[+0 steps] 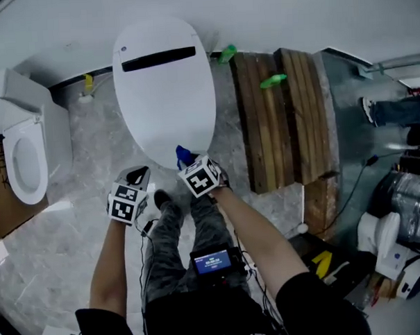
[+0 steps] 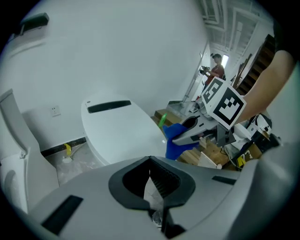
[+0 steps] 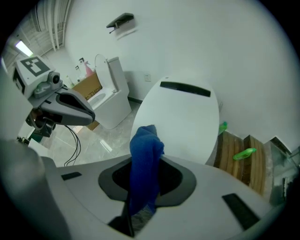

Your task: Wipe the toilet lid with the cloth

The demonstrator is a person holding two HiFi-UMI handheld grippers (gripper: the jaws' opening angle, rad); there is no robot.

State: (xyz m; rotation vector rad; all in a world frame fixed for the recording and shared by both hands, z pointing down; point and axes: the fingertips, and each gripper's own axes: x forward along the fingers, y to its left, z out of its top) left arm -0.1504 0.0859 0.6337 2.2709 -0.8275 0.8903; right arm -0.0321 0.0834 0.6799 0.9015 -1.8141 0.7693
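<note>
Above the near rim of the white oval toilet lid (image 1: 163,89), with open grey marble floor (image 1: 85,169) to the left and stacked wooden planks (image 1: 274,119) to the right, the right gripper (image 1: 187,161) points steeply down and clamps the blue cloth (image 3: 143,154), while the left gripper (image 1: 139,175) is closed and empty.

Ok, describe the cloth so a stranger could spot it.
Find the big white oval toilet lid by the wall. At its near edge, the right gripper clamps a small blue fabric cloth, the only blue thing there.
</note>
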